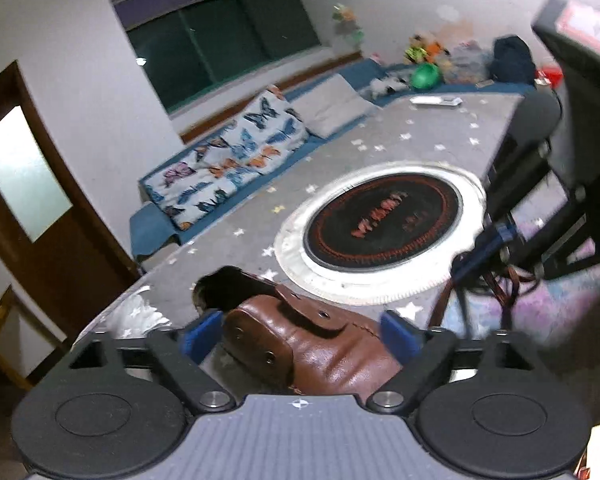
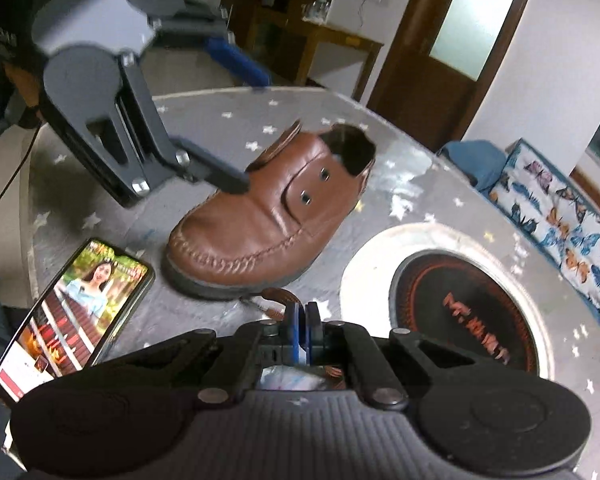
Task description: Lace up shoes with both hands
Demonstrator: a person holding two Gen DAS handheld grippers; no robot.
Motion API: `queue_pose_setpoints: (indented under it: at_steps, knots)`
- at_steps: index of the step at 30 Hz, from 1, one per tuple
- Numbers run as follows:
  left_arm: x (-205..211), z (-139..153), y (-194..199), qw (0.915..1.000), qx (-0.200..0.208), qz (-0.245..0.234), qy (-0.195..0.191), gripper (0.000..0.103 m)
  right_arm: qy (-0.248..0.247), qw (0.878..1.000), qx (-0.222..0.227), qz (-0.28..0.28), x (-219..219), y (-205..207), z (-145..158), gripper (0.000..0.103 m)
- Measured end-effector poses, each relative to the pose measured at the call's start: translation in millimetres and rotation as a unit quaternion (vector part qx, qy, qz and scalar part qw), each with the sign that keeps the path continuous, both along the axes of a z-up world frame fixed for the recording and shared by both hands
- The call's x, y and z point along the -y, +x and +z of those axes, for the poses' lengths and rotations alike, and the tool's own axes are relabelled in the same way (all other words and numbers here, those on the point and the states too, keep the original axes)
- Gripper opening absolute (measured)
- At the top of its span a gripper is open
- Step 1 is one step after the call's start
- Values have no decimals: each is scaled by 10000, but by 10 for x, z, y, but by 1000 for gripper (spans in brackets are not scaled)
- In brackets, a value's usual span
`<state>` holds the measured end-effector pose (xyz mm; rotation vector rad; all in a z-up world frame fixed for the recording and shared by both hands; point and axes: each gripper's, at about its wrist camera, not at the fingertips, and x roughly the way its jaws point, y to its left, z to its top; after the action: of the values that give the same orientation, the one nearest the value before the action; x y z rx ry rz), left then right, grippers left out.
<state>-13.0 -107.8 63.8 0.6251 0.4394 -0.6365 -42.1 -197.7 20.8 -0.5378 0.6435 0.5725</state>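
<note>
Your right gripper (image 2: pixel 302 316) is pinched shut on the brown braided lace (image 2: pixel 278 295) just off the toe of the tan leather shoe (image 2: pixel 260 220) — eyelets lie beyond, toward the heel. Your left gripper (image 1: pixel 302 330) straddles the shoe, apparently not clamping.

we hold the left gripper (image 1: pixel 302 332) tilted down with its jaws standing wide, blue pads (image 1: pixel 396 330) apart on either side of the shoe (image 1: pixel 324 348) and not pressing it. our right gripper (image 2: pixel 302 316) also tilts down, jaws closed, pinching the brown lace (image 2: pixel 278 298).
</note>
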Motion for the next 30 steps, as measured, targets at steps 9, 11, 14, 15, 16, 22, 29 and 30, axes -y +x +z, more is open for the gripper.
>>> queue_pose_setpoints:
  at_steps: [9,11,14,15,16,22,29,30]
  knots:
    - [50,-67,190,9978,-102,-388,520,47,404,9984,364,-167,75,105,181,2]
    - [61,-79,242,9963,-146,-508,674,40,488,9980,364,-186,85,131,187,2]
    - [74,-93,288,9933,-126,-705,909,32,637,9971,369,-194,83,176,185,2]
    - [78,-100,303,9920,-123,-769,989,32,689,9968,356,-194,85,188,184,2]
    - [89,-106,314,9909,-123,-820,1062,30,732,9965,349,-192,83,198,178,2]
    - [174,-163,372,9795,-76,-1148,1655,28,887,9953,309,-222,93,236,140,2]
    - [287,-268,365,9708,204,-1245,2042,26,982,9945,257,-239,119,232,91,2]
    - [303,-283,359,9694,268,-1257,2090,26,994,9944,256,-247,126,233,88,2]
